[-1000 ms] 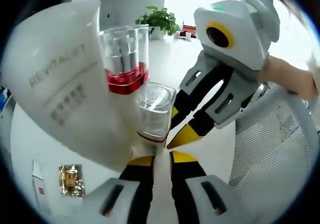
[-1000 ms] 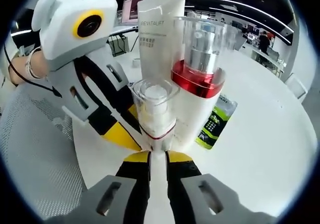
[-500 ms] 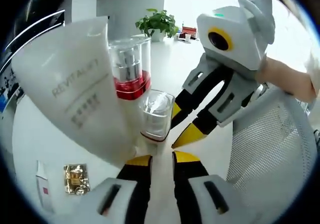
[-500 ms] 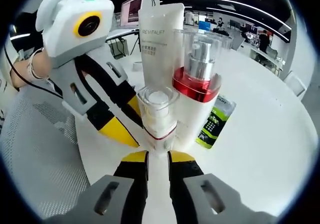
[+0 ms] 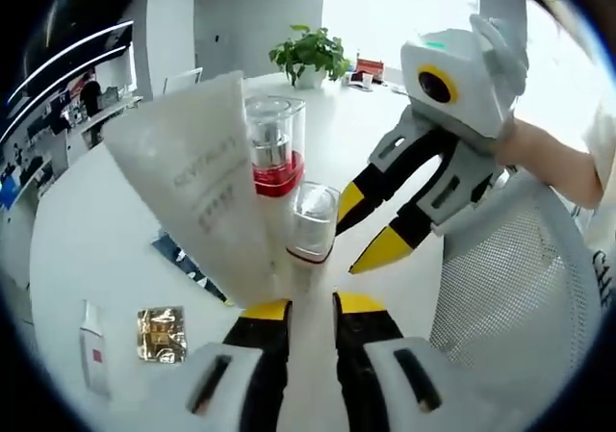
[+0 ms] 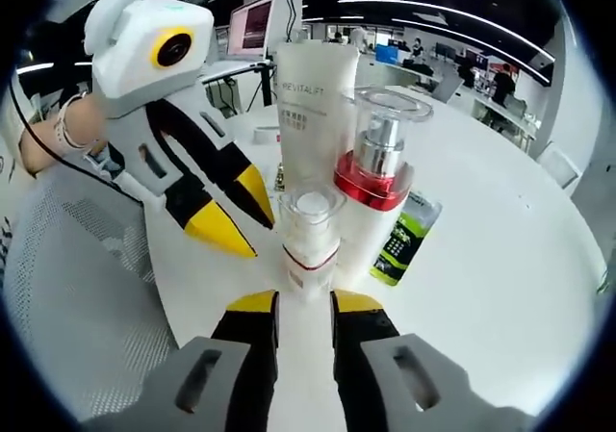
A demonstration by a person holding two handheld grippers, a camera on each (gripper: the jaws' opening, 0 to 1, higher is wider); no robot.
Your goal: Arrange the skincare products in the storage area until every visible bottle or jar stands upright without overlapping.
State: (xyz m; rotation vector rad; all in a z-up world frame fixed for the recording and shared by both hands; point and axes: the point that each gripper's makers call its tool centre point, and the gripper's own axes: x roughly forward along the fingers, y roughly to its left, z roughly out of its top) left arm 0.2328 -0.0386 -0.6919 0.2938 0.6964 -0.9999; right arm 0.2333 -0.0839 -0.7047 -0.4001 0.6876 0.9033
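White table (image 6: 500,259) holds upright bottles; left tongs (image 5: 313,309) and right tongs (image 6: 303,302) gape narrowly, empty, near small bottle (image 6: 310,240).

Each gripper (image 5: 311,309) (image 6: 304,302) has a white-grey body, black jaws and yellow tips.

You're looking at a matt white plastic squeeze tube (image 6: 310,105), its surface soft and dull. Beside it, your tall pump bottle (image 6: 377,196) has a glossy clear plastic cap, shiny metal pump and glossy red collar. The small clear-capped bottle (image 6: 310,240) gleams too. The smooth white tabletop (image 6: 500,249) shines. The gold foil sachet (image 5: 161,320) glints, crinkled.
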